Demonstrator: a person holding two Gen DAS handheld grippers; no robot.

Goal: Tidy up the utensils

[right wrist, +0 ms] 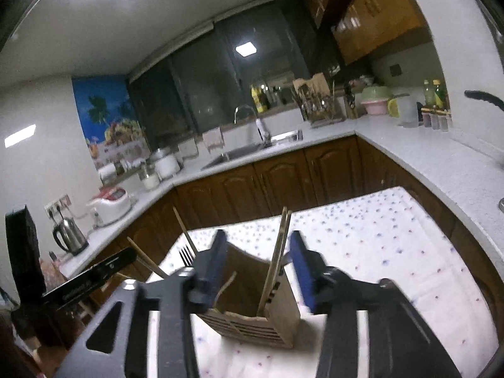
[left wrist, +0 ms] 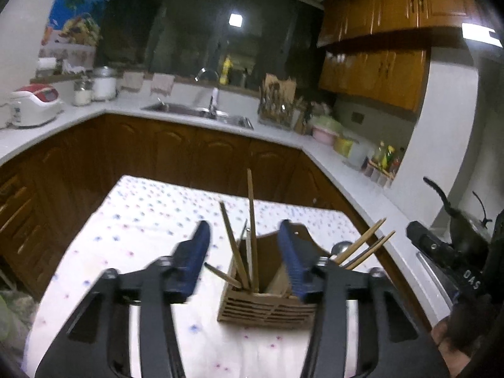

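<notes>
Both tools gape wide, empty — left tool, right tool — above the wooden holder of chopsticks, seemingly untouched, on the tabletop

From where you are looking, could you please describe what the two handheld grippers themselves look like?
Both match. The left gripper and right gripper each have a black frame with triangular cut-outs and silver bolts, carrying two flat blue ribbed fingers. The right unit's body, seen from the left camera, bears white lettering. No cables or sleeves are visible.
</notes>
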